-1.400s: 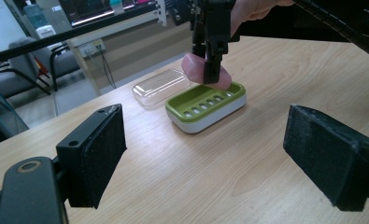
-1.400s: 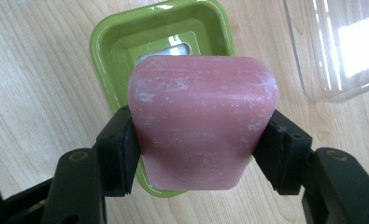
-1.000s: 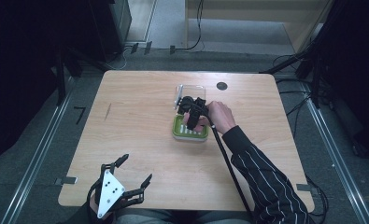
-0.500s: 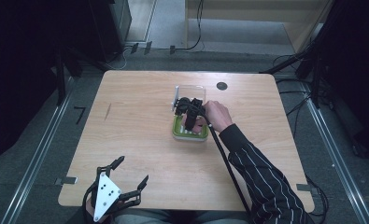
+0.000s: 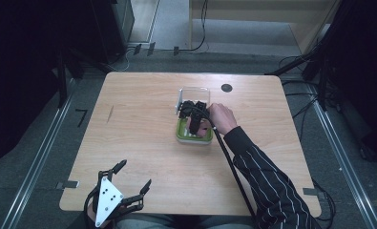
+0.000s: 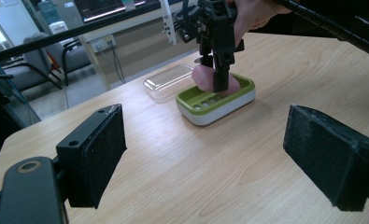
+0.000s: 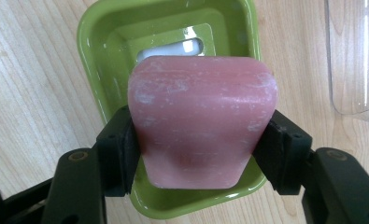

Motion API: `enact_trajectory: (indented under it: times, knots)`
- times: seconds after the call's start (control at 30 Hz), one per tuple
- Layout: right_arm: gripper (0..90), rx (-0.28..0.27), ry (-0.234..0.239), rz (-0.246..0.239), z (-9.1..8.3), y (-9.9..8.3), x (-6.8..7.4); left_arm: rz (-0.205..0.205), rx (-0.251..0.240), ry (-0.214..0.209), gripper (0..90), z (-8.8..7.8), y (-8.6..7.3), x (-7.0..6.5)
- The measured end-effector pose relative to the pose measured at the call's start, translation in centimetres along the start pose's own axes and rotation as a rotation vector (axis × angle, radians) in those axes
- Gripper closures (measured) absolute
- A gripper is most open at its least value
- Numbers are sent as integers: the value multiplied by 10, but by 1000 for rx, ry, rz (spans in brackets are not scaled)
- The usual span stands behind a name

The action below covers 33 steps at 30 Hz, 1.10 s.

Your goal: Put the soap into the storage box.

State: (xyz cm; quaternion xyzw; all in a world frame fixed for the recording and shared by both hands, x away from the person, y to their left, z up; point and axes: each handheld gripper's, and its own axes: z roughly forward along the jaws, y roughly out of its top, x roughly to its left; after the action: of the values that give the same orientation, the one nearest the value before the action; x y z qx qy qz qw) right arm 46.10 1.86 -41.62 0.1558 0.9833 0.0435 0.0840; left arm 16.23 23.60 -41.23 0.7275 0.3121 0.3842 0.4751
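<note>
A pink soap bar is clamped between the pads of my right gripper, just over the green soap dish. In the high view the right gripper points down into the green dish at mid-table. From the left gripper view, the pink soap rests low in the dish with the right gripper's jaws on its sides. My left gripper is near the table's front left edge, open and holding nothing; its pads stand wide apart.
A clear plastic lid lies on the table just behind the dish, also visible as the clear lid and the lid. A round dark hole sits in the tabletop at the back. A black cable runs along the right forearm.
My left gripper has shifted slightly at the front left edge. The right gripper with the soap has stayed over the dish.
</note>
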Motion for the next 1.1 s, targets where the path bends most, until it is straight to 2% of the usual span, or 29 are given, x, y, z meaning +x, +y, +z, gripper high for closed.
enact_trajectory:
  times: [0.43,0.93,1.1]
  knots:
    - [390,6,8,-11,5,1,1,-1,-1,0,136,0,0,0]
    - [389,-12,2,-33,7,3,2,1,0,0,136,0,0,0]
    - [388,-16,-4,-23,8,3,2,0,0,1,136,0,0,0]
